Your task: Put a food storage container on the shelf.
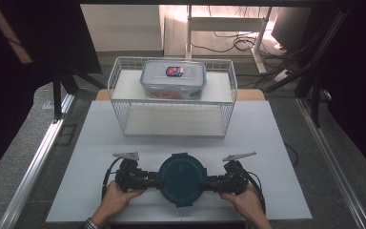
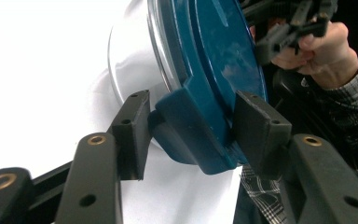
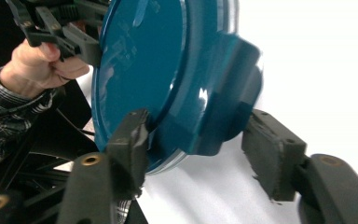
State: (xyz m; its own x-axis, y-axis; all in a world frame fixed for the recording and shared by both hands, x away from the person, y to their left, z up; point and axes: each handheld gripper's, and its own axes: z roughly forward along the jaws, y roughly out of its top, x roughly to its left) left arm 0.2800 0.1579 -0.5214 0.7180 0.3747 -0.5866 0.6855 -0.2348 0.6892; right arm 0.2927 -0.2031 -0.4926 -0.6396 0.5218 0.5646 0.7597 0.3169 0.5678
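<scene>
A round container with a dark blue lid (image 1: 181, 177) sits on the white table near its front edge. My left gripper (image 1: 156, 181) comes at it level from the left, my right gripper (image 1: 208, 182) from the right. In the left gripper view, my left gripper (image 2: 196, 130) is shut on the lid's blue latch flap (image 2: 191, 121), with one pad under the flap and one on the lid's top. In the right gripper view, my right gripper (image 3: 200, 144) holds the opposite latch flap (image 3: 214, 112): one pad lies on the lid's top, and the other meets the flap's outer edge.
A white wire basket rack (image 1: 172, 125) stands at the back of the white table (image 1: 267, 143). On its top shelf is a clear food box with a blue-rimmed lid (image 1: 173, 78). Metal rails run along both sides of the table.
</scene>
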